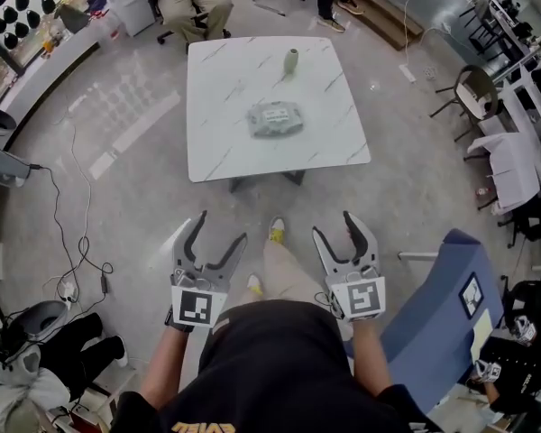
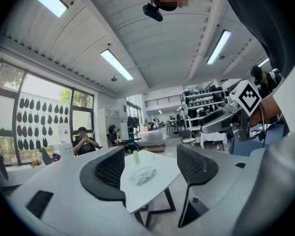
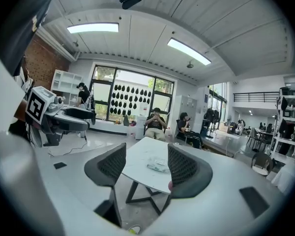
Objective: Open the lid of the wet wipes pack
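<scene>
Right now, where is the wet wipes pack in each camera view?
Head view: wet wipes pack at upper centre, mid-table.
Left gripper view: wet wipes pack low centre, far off, framed by the jaws.
Right gripper view: wet wipes pack just below centre, framed by the jaws.
Shared landmark: the white table under it.

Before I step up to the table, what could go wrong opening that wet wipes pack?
The wet wipes pack lies loose on the table, nothing pinning it; prying it open with one gripper may drag it along. The left gripper and right gripper are both open and empty, so one could hold it down.
The small bottle stands upright beyond the pack; overreaching could topple it.
The blue chair sits close on your right; stepping forward could catch it.
</scene>
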A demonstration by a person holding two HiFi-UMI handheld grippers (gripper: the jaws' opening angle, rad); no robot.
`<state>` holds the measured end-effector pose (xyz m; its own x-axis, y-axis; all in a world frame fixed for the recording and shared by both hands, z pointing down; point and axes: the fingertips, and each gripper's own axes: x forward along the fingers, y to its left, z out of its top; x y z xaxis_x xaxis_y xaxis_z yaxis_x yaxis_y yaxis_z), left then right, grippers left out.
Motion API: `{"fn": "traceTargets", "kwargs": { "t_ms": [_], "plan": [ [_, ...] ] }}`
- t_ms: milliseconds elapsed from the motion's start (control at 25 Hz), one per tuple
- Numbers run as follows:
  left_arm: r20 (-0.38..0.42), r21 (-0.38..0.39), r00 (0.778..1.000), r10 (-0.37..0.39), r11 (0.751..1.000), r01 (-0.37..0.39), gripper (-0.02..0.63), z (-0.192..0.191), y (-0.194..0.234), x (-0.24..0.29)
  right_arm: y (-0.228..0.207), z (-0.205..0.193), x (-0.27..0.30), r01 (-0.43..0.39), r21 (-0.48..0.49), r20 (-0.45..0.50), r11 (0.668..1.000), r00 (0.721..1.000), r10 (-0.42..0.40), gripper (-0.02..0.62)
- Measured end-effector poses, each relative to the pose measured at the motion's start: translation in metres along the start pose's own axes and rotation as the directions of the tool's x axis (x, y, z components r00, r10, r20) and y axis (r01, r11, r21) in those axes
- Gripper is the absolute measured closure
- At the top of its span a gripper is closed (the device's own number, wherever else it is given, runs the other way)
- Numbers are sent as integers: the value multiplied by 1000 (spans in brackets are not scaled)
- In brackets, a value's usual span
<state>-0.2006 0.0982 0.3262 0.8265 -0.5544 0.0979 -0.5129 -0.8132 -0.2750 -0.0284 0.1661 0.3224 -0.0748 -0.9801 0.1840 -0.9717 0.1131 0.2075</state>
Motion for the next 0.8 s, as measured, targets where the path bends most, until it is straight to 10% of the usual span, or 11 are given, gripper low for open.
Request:
{"fn": "traceTargets", "kwargs": {
  "t_ms": [800],
  "plan": [
    [-104, -37, 994, 46, 998, -50, 262, -27, 79, 164, -99, -26, 161, -99, -76, -50, 992, 994, 96, 336]
  ]
}}
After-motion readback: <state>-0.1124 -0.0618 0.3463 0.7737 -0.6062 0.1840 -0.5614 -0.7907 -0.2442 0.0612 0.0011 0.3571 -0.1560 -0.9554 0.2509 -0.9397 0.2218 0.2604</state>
